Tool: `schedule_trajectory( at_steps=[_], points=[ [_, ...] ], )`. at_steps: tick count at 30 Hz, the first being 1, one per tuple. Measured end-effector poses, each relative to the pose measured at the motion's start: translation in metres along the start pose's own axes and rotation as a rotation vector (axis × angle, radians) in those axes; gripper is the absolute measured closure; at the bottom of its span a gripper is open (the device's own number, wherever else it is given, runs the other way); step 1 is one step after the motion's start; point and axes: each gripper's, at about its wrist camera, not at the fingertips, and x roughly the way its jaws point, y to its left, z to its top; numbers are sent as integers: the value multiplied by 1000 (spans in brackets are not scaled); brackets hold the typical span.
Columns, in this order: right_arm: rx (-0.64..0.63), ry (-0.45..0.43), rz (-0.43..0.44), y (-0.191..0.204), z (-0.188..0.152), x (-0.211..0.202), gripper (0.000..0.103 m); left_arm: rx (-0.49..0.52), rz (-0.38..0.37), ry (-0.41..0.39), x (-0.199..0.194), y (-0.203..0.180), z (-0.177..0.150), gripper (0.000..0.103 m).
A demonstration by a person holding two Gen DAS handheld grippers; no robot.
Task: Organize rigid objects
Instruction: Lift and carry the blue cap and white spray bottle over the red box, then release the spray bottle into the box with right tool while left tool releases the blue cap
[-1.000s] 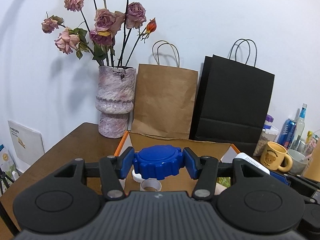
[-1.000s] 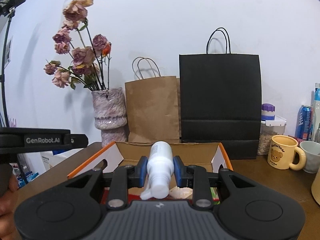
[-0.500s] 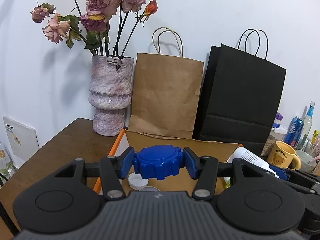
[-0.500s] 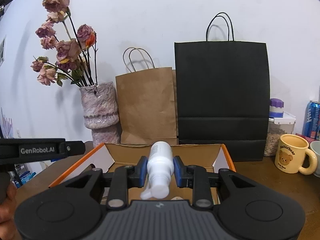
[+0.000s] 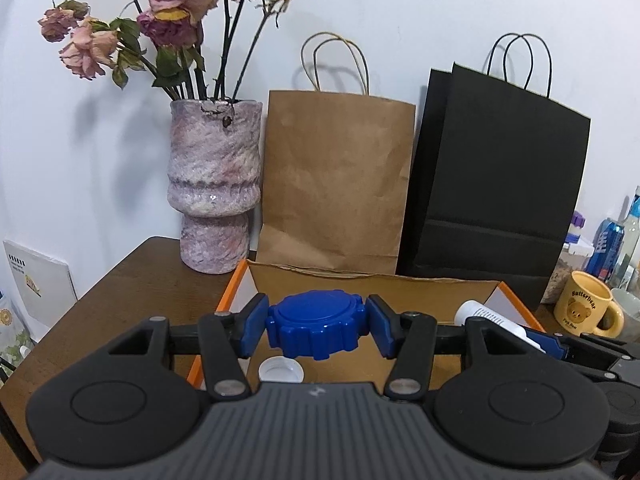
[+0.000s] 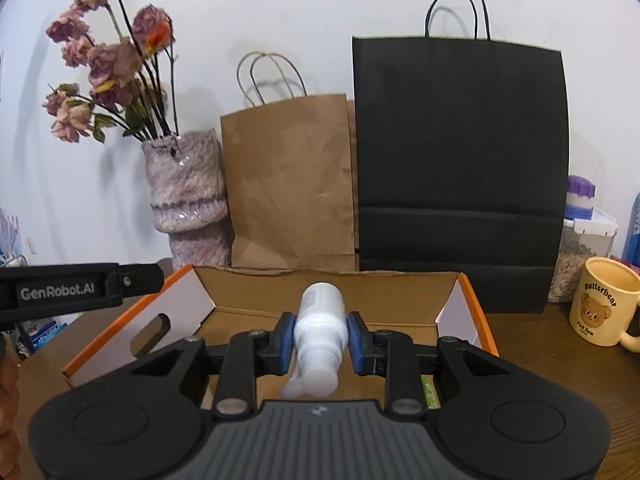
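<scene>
My left gripper (image 5: pixel 316 330) is shut on a round blue ribbed lid (image 5: pixel 317 328), held over the near left part of an open cardboard box with orange edges (image 5: pixel 236 284). A small white cap (image 5: pixel 280 370) lies on the box floor just below it. My right gripper (image 6: pixel 320 340) is shut on a white pump bottle (image 6: pixel 322 328), base pointing away, over the same box (image 6: pixel 474 304). In the left wrist view that bottle (image 5: pixel 486 315) and the right gripper's blue pads show at the right. The left gripper's black arm (image 6: pixel 80 288) crosses the right wrist view at the left.
Behind the box stand a pink stone vase of dried roses (image 5: pixel 214 188), a brown paper bag (image 5: pixel 336 184) and a black paper bag (image 5: pixel 496 196). A yellow bear mug (image 6: pixel 604 306), a lidded jar (image 6: pixel 580 248) and cans sit to the right on the brown table (image 5: pixel 100 304).
Both grippers moved forward toward the box and the bags, which now look larger and closer. Each keeps its grip: blue lid in the left, white bottle in the right.
</scene>
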Motion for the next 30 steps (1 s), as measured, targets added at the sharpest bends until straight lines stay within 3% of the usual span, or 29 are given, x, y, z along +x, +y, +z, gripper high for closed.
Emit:
schedule_trajectory(
  at_steps=[18, 20, 21, 22, 23, 26, 28, 30],
  points=[
    [2, 58, -20, -6, -8, 21, 76, 32, 43, 99, 32, 3, -9, 48],
    [1, 73, -16, -7, -9, 23, 76, 32, 41, 102, 33, 3, -10, 44],
    [-1, 74, -22, -6, -9, 23, 76, 34, 43, 102, 33, 3, -10, 35],
    [-7, 75, -31, -6, -9, 24, 70, 36, 50, 97, 32, 3, -10, 25],
    [-9, 77, -38, -6, -10, 24, 55, 40, 60, 88, 31, 2, -10, 21],
    [-15, 63, -62, -7, -10, 22, 21, 37, 74, 82, 30, 3, -9, 17],
    [-22, 54, -77, -7, -10, 20, 13, 35, 79, 82, 31, 4, -9, 5],
    [-21, 53, -87, -8, -10, 20, 4, 36, 86, 76, 30, 4, -9, 3]
  ],
)
